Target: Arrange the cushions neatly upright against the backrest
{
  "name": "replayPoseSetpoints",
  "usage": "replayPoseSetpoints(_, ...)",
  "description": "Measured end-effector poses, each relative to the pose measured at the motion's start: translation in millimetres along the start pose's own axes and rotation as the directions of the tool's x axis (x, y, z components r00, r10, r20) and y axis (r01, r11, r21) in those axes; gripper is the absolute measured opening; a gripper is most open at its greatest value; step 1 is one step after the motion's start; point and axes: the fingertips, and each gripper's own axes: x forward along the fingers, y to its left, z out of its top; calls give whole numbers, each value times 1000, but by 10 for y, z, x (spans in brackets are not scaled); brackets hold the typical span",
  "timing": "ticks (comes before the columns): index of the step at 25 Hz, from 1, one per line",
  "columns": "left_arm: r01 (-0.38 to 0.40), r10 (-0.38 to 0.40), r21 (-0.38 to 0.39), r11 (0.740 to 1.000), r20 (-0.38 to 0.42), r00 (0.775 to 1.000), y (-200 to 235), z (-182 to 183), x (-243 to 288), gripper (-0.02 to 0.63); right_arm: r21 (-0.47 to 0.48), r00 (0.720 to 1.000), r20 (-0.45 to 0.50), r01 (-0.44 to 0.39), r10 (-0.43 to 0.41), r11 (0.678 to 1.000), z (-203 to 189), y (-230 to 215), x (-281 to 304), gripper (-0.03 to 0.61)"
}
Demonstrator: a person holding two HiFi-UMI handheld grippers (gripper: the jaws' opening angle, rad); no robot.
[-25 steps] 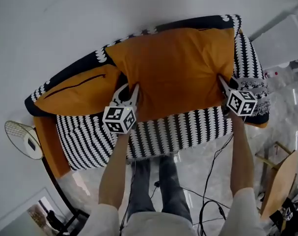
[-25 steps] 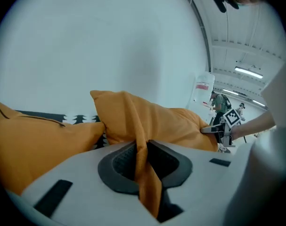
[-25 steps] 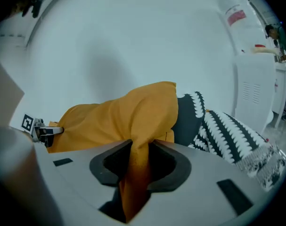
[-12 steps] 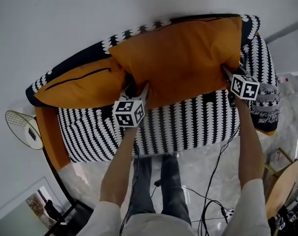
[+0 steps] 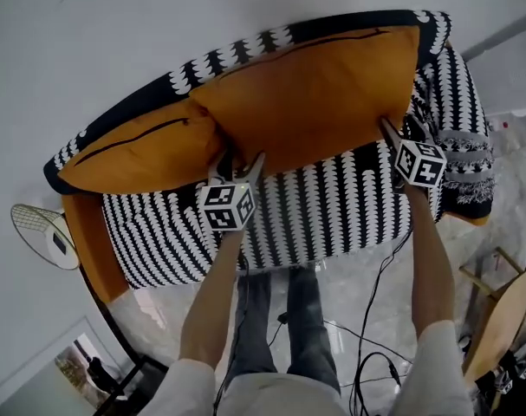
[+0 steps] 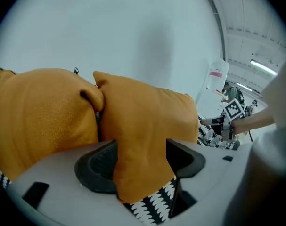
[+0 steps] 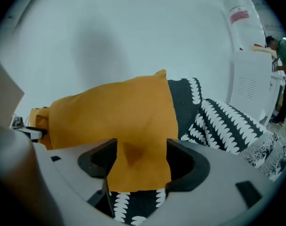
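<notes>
Release step: my left gripper (image 5: 237, 167) and right gripper (image 5: 398, 133) have just been opening, jaws apart around 2 lower corners of the big orange cushion (image 5: 319, 94), which leans upright against the backrest (image 5: 237, 52). Next, I'd withdraw both.

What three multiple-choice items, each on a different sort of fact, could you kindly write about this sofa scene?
1. Seen from the head view, where is the smaller cushion?
A) left of the larger cushion
B) right of it
C) on the floor

2. How many orange cushions are on the sofa?
A) one
B) two
C) four

3. How does the larger cushion stand?
A) flat on the seat
B) upright against the backrest
C) hanging over the armrest

Answers: 1 A, it fills the sofa's left end; 2 B, only two orange shapes show; 3 B, its top edge runs along the backrest.
</notes>
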Motion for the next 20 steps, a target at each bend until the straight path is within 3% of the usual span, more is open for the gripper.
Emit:
replayPoseSetpoints(6, 27, -28, 18, 999, 82, 996, -194, 283, -324, 311, -20, 993, 105, -59, 61, 998, 330, 437, -487, 328)
replayPoseSetpoints(8, 42, -47, 48, 998, 108, 993, -271, 433, -425, 310, -35, 989, 132, -62, 66, 997, 428, 556, -658, 278)
replayPoseSetpoints(10, 58, -70, 89, 994, 127, 989, -372, 590, -559, 259, -46, 987, 146, -54, 61, 997, 497, 647, -849, 191)
replayPoseSetpoints(11, 65, -80, 107, 992, 135, 988, -422, 661, -645, 194, -47, 987, 148, -61, 68, 997, 524, 705, -951, 119)
replayPoseSetpoints(12, 73, -90, 120, 990, 143, 986, -467, 726, -734, 67, -44, 984, 153, -86, 91, 995, 557, 784, -1054, 58)
replayPoseSetpoints(15, 105, -124, 126, 987, 163, 979, -572, 919, -924, 32, -33, 953, 209, -219, 221, 975, 757, 1101, -1331, 29)
replayPoseSetpoints(20, 144, -177, 174, 974, 192, 965, -776, 1155, -1191, 29, -70, 935, 265, -226, 236, 972, 1054, 1351, -1626, 29)
